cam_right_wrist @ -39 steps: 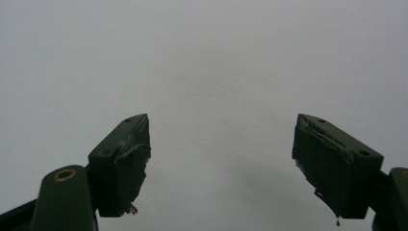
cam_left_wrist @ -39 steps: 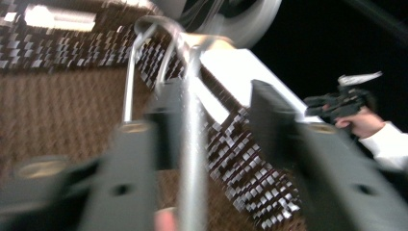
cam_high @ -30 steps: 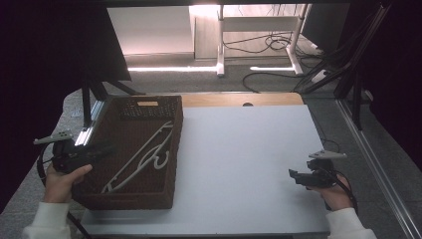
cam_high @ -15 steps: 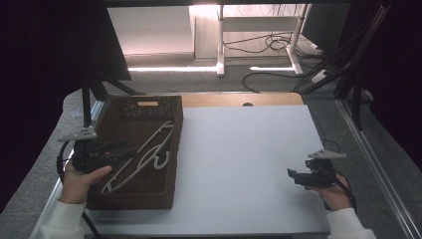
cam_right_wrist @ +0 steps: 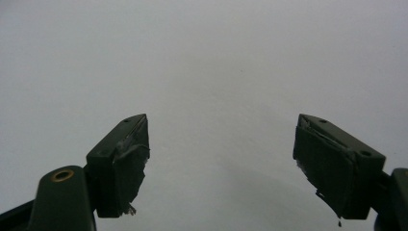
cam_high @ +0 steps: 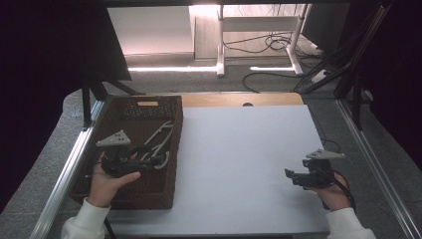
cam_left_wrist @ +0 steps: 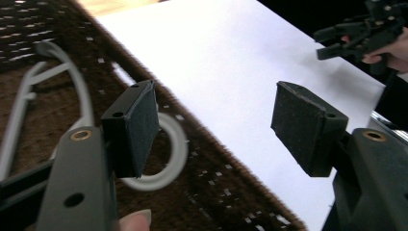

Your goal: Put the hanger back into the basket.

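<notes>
A dark brown woven basket [cam_high: 149,196] stands at the table's left side with white plastic hangers [cam_high: 160,138] lying inside it. My left gripper [cam_high: 148,162] hovers over the basket's middle, open, with nothing between its jaws. In the left gripper view a white hanger's hook loop [cam_left_wrist: 169,159] lies just below the left gripper [cam_left_wrist: 216,126], under its left pad [cam_left_wrist: 142,122]. My right gripper [cam_high: 292,175] is held low over the white tabletop [cam_high: 239,149] at the right, open and empty. The right gripper [cam_right_wrist: 221,159] faces bare white surface.
The basket's rim [cam_left_wrist: 226,159] runs diagonally below the left jaws, with white tabletop [cam_left_wrist: 226,53] beyond it. The right gripper [cam_left_wrist: 358,36] shows far off at the upper right there. Metal rails [cam_high: 64,174] border the table. Floor cables [cam_high: 271,45] lie beyond the far edge.
My left gripper has moved from the basket's left edge rightward over the basket, close to the hangers. The right gripper has stayed nearly still.
</notes>
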